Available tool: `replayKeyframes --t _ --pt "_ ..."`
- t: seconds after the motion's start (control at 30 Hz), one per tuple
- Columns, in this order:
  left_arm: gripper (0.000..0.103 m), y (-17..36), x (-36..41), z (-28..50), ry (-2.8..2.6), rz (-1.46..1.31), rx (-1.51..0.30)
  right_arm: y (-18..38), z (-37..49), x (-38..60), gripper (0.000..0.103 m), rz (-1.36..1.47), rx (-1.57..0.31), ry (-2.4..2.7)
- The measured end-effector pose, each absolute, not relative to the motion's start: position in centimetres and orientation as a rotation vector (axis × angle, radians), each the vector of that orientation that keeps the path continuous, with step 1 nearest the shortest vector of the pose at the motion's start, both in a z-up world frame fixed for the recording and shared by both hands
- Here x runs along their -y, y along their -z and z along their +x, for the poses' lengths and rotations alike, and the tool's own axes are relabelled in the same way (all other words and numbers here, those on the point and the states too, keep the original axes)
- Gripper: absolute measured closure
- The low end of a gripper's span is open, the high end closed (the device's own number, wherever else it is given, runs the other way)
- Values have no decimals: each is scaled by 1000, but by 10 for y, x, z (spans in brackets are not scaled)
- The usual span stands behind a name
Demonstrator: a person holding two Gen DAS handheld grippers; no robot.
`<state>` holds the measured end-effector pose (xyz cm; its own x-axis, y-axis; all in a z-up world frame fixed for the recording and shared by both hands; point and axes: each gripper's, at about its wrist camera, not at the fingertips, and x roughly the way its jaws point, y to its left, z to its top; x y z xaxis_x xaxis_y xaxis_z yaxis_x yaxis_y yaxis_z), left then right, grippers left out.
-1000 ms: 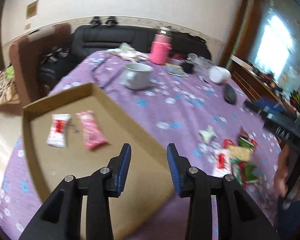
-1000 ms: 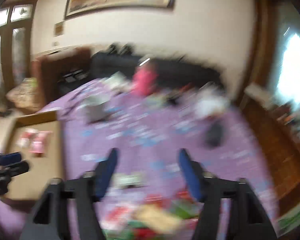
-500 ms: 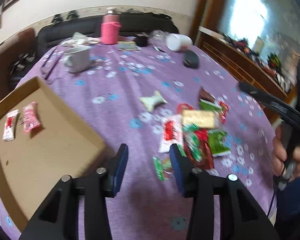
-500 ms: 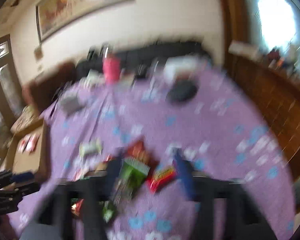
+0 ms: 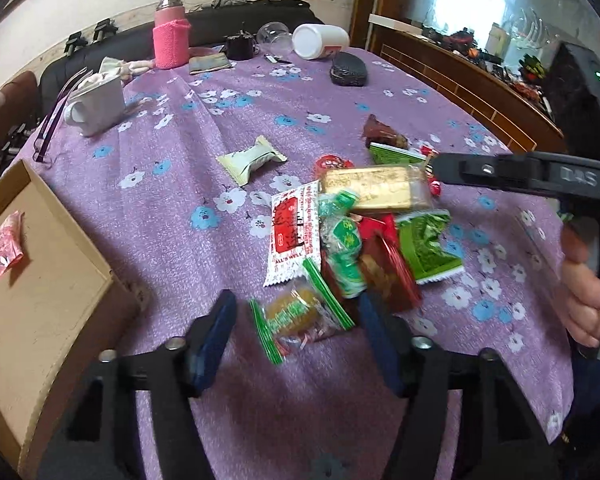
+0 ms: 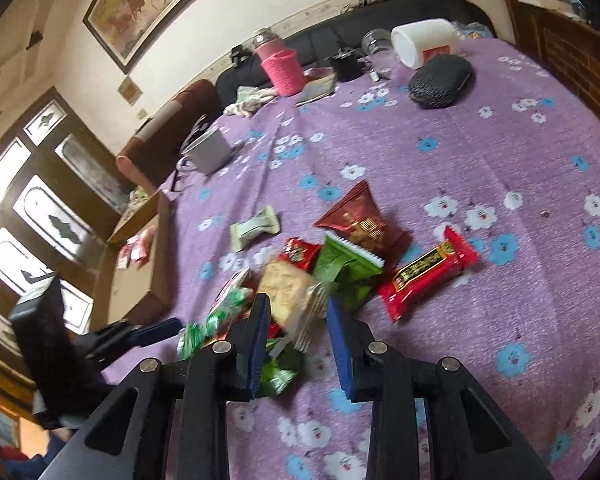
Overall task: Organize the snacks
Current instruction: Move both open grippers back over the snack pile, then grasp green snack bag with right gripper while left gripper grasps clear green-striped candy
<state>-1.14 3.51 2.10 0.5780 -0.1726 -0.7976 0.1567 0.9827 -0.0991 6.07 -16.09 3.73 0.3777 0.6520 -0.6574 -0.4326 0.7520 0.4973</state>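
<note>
- The left gripper (image 5: 296, 340), black-framed with blue pads, tips steeply down toward the tabletop (image 5: 220, 152), which wears a purple cloth printed with blue and white flowers.
- Its jaws are opening; a clear packet with green striped edges and an orange sweet inside (image 5: 300, 314) lies between the pads, neither pad pressing on it.
- The right gripper (image 6: 298, 312), of the same build, slants down over the heap of snack packets (image 6: 332, 264) near the middle of the tabletop.
- Its jaws stand narrow around a clear-wrapped tan biscuit bar (image 6: 290, 292), whose wrapper end sits between the blue pads; whether they truly pinch it I cannot tell through the blur.
- In the left wrist view, a bare hand (image 5: 586, 288) grasps the right gripper's handle at the right edge, the black fingers reaching in over the heap.
- A shallow brown cardboard tray (image 5: 40, 280) sits at the tabletop's left edge, with red-and-white packets (image 5: 8, 240) in it.
- A pale green pillow-shaped packet (image 5: 252, 159) lies alone, apart from the heap.
</note>
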Motion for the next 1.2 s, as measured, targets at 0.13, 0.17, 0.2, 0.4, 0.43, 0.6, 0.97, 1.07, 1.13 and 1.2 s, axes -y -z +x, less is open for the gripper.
replayKeyframes --t 0.13,0.17,0.2,0.4,0.43,0.6,0.97,1.07,1.13,1.2 --pt "61 -17 -38 -10 193 -55 -926 -31 61 155 71 297 -1020 -772" --pt "62 -17 -38 -9 193 -60 -923 -29 61 153 71 296 -1037 -779" --pt "63 -17 -39 -9 192 -69 -919 -27 61 151 69 298 -1056 -786" --pt "65 -17 -48 -7 205 -134 -898 -14 61 142 58 304 -1130 -818" --pt "65 -16 -49 -6 211 -144 -899 -14 59 139 58 288 -1128 -822" --pt "59 -13 -53 -3 226 -182 -920 -19 39 114 58 110 -1077 -849" --pt "71 -19 -57 -9 215 -197 -870 -41 13 105 90 -96 -850 -770" --pt "71 -19 -57 -8 215 -193 -874 -40 15 104 89 -87 -869 -781" --pt "70 -17 -56 -7 221 -188 -884 -41 15 105 77 -94 -881 -795" --pt "69 -17 -54 -7 221 -180 -888 -42 12 105 40 -95 -875 -801"
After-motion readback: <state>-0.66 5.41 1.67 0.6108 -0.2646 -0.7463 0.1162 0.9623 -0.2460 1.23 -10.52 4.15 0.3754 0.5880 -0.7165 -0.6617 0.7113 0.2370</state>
